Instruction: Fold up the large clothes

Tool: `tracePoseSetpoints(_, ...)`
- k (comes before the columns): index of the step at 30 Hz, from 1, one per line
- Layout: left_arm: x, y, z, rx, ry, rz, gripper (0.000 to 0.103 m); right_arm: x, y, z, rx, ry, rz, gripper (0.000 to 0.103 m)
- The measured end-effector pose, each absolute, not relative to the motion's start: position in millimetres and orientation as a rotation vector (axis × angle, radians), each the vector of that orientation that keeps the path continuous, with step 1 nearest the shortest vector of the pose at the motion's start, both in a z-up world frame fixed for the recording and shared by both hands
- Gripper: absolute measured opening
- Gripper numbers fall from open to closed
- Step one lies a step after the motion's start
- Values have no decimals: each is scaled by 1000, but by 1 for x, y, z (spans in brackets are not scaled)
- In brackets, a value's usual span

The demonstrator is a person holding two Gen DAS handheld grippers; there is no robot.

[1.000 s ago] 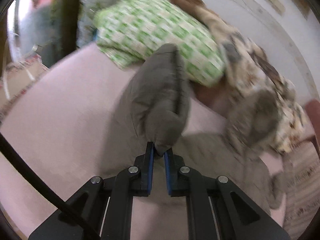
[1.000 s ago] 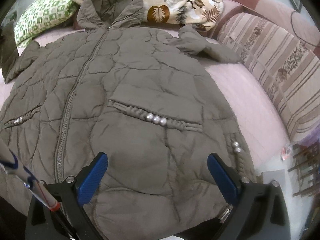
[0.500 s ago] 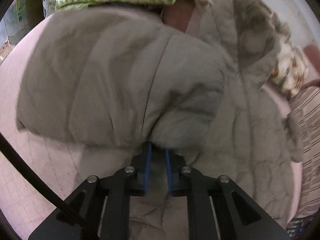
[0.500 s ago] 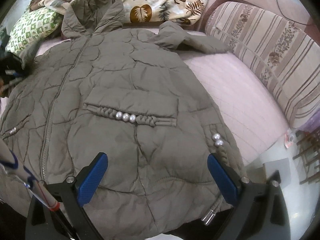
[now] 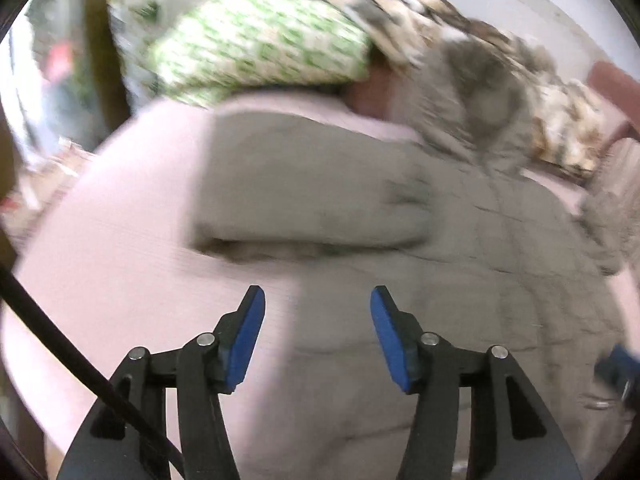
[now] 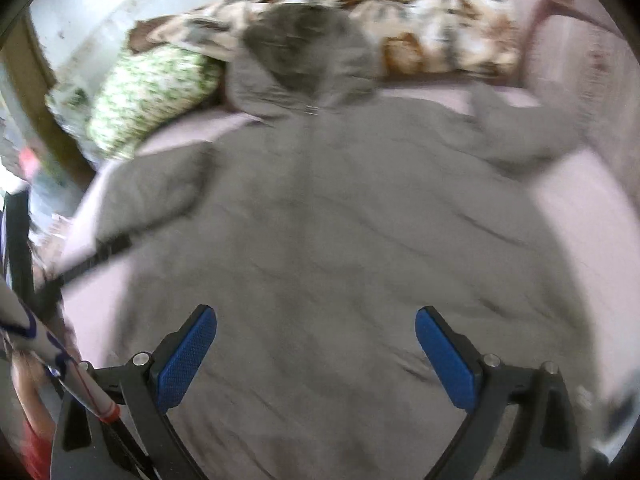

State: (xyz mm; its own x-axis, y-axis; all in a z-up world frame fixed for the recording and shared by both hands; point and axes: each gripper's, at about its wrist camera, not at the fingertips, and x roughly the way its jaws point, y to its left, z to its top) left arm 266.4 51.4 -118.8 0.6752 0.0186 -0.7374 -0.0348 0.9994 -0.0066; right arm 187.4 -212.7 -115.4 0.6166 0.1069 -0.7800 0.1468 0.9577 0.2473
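**On the pink bed: sleeve folded in, both tools free**

On the pink bedspread (image 6: 580, 208), spread flat and face up: a large grey-olive quilted coat (image 6: 340, 240), hood (image 6: 304, 52) pointing toward the far pillows. Left sleeve (image 5: 308, 196) laid across the chest as a thick, rounded band, probably to narrow the body before the next fold. Right sleeve (image 6: 524, 136) not yet folded, stretched outward toward the striped cushion side.

Left gripper (image 5: 317, 312) spread wide, holding nothing, hovering above the coat's left edge where fabric meets bedding. Right gripper (image 6: 316, 344) likewise wide apart and empty, poised over the lower middle of the coat, seemingly centred for a reach to either side.

Puffy, soft, creased along quilting lines; matte surface, heavy enough to lie where placed. Blurred in both views, so stitching, zip and pocket trim not readable. Behind the hood, a green-patterned pillow (image 6: 156, 96) and a leaf-print blanket (image 6: 432, 28), touching or nearly touching the hood.
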Motion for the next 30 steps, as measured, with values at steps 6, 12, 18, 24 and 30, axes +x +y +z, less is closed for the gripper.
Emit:
tracePoseSetpoints(6,276,115,-122,-27,798,217,54,299,-159,-138,400,950,115,101)
tracePoseSetpoints(12,294,159,-126,-178,839,230,54,383,-113,-155,387,979,87,100)
tracePoseSetpoints(18,302,176,-134,-244,856,277,54,417,-75,-164,394,1037,158,65)
tracePoseSetpoints(24,306,175,-140,-278,892,252,54,411,-65,-142,400,1051,232,13)
tracePoseSetpoints(30,300,165,-139,-252,887,233,54,383,-111,-89,360,943,136,10)
